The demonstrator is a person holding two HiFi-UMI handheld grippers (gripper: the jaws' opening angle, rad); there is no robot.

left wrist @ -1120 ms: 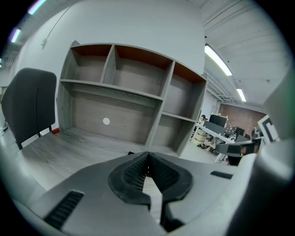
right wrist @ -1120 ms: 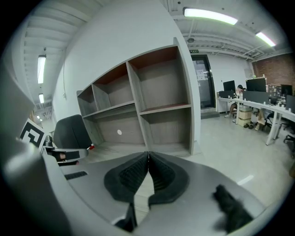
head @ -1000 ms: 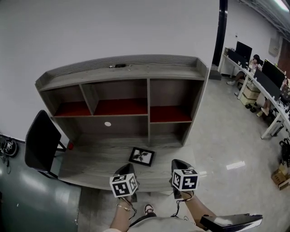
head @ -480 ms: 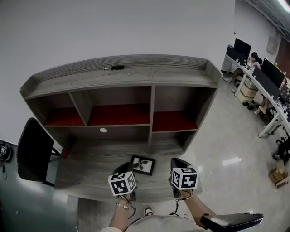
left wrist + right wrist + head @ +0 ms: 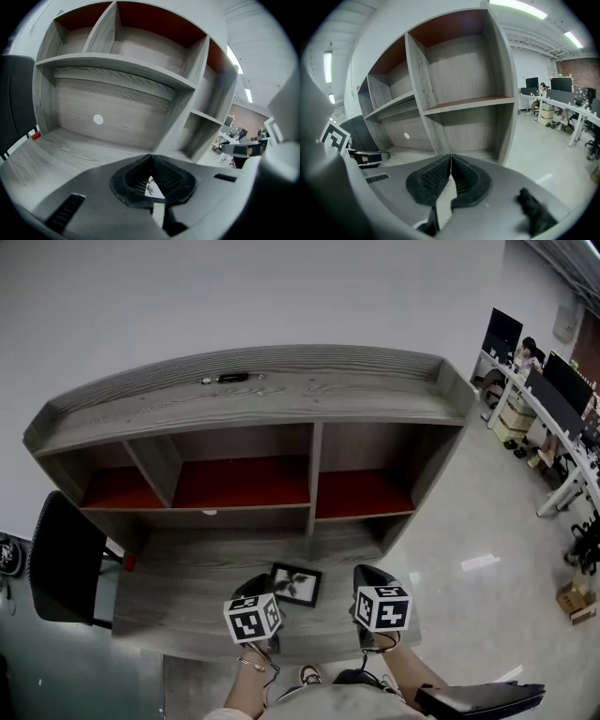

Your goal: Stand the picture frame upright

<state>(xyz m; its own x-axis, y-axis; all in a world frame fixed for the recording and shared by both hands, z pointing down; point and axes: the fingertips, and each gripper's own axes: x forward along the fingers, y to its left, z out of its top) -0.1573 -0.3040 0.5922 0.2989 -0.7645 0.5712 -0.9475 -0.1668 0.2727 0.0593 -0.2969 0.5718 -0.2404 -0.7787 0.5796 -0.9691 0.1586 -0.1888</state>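
The picture frame [image 5: 296,584], black-edged with a dark plant print, lies flat on the grey desk top [image 5: 178,582] near its front edge. In the head view my left gripper [image 5: 256,587] hovers just left of the frame and my right gripper [image 5: 368,575] just right of it, both short of touching. Each gripper view shows its pads meeting at the tips: the left gripper [image 5: 151,157] is shut and holds nothing, and so is the right gripper [image 5: 451,156]. Both point at the hutch's lower compartments.
A grey hutch [image 5: 309,474] with red-backed compartments rises behind the desk top. A small dark object [image 5: 230,379] lies on its top shelf. A black chair [image 5: 61,559] stands at the left. Office desks with monitors [image 5: 562,399] and a seated person are far right.
The desk and hutch have grown larger in the head view as I came closer. Both grippers have moved forward beside the frame, which lies as before. Both stay shut.
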